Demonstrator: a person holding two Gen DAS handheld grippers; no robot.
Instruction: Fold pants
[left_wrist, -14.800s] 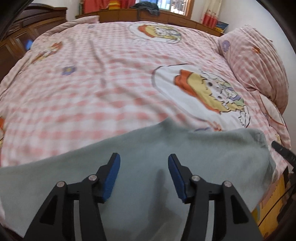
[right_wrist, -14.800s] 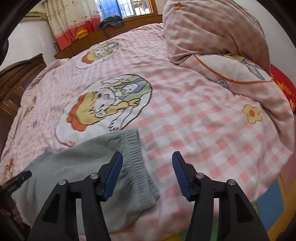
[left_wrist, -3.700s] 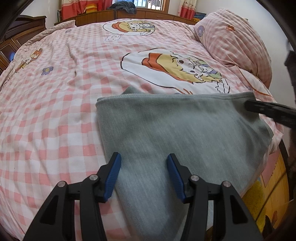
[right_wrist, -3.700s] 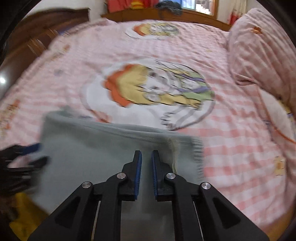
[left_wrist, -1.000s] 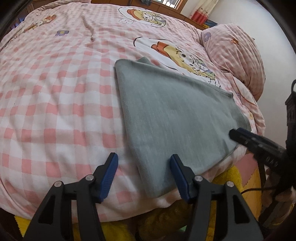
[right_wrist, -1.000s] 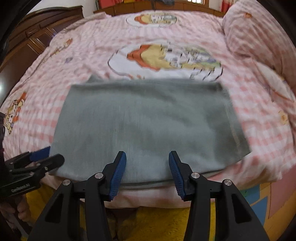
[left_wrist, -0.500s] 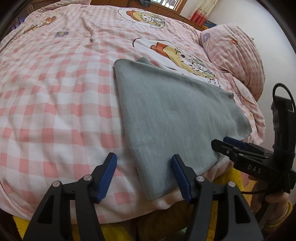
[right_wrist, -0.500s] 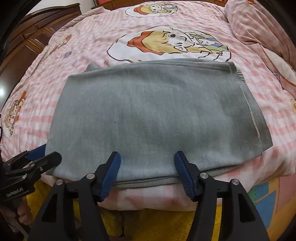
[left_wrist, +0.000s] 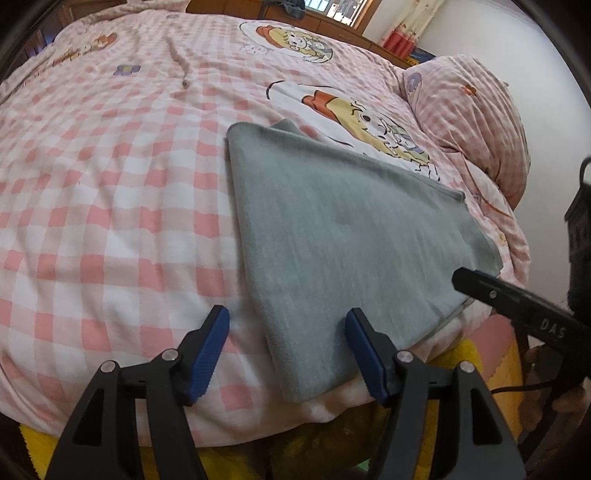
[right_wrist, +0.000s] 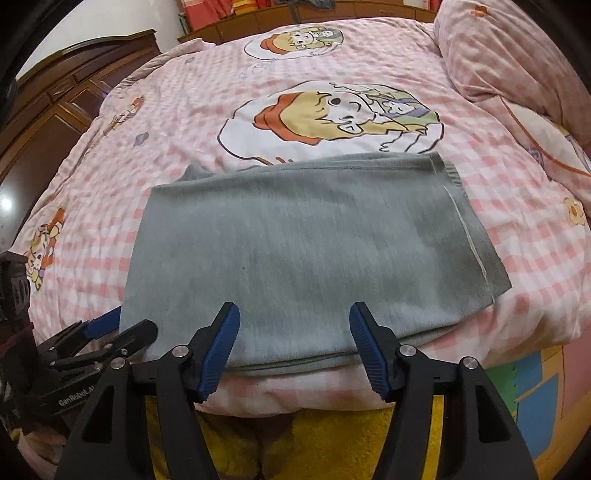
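One pair of grey pants (right_wrist: 310, 254), folded into a flat rectangle, lies at the near edge of the pink checked bed (left_wrist: 110, 177). Left gripper (left_wrist: 288, 347), at its seven o'clock corner, is opening, holding nothing; right gripper (right_wrist: 295, 339), at six o'clock, stands spread and empty.

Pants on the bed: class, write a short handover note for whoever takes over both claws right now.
Left claw: jaws opening, holding nothing, over the near left corner of the pants.
Right claw: open, empty, at the near edge.
Pants: folded into a flat grey rectangle near the front edge of the checked bedspread, waistband at the right end.
Done: pants folded and released.
Left: possibly one more fold; otherwise nothing.
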